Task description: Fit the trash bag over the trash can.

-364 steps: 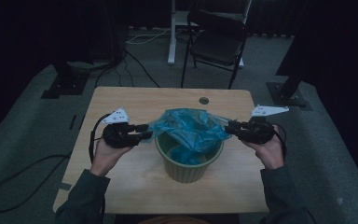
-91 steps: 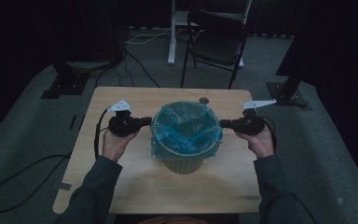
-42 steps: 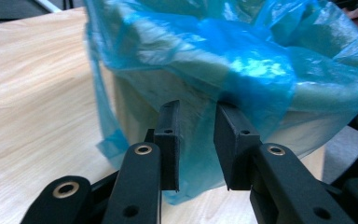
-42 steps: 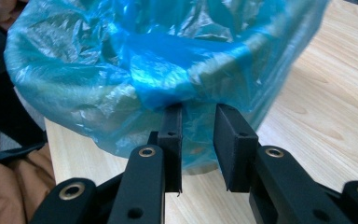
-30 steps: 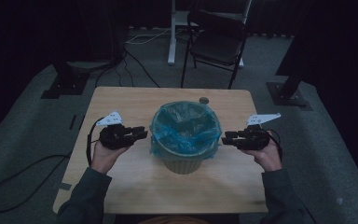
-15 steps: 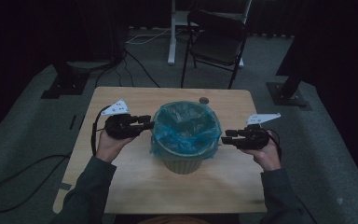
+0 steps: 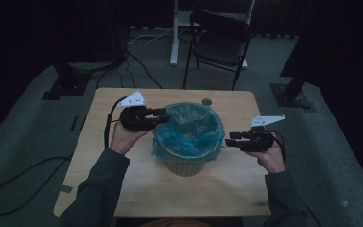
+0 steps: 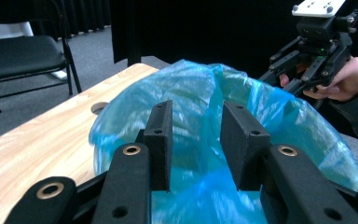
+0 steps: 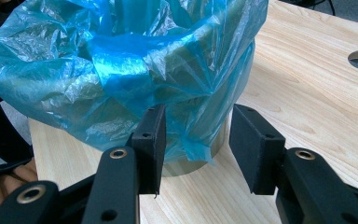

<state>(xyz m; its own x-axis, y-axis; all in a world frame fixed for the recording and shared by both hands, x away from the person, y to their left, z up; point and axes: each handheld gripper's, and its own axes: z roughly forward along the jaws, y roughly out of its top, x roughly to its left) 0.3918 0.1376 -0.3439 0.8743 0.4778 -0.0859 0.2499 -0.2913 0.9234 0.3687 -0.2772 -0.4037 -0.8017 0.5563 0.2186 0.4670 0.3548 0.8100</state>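
Observation:
A beige bin (image 7: 184, 165) stands mid-table, lined with a blue plastic bag (image 7: 189, 130) folded over its rim. My left gripper (image 7: 163, 112) hovers at the bin's far-left rim. Its jaws have just been opening and stand apart in the left gripper view (image 8: 193, 109), the bag (image 8: 261, 107) beyond them and nothing pinched. My right gripper (image 7: 228, 141) sits low at the bin's right side. Its jaws have also just been opening (image 9: 198, 114). The bag's hanging edge (image 9: 121, 74) lies just past the pads, which do not press on it.
The wooden table (image 7: 123, 189) has a round cable hole (image 7: 207, 101) behind the bin. A black folding chair (image 7: 220, 42) and stand bases sit on the floor beyond the table. Cables trail off the table's left side.
My left gripper has moved up and away from the person, from the bin's left side to its far-left rim. The right gripper has stayed put beside the bin.

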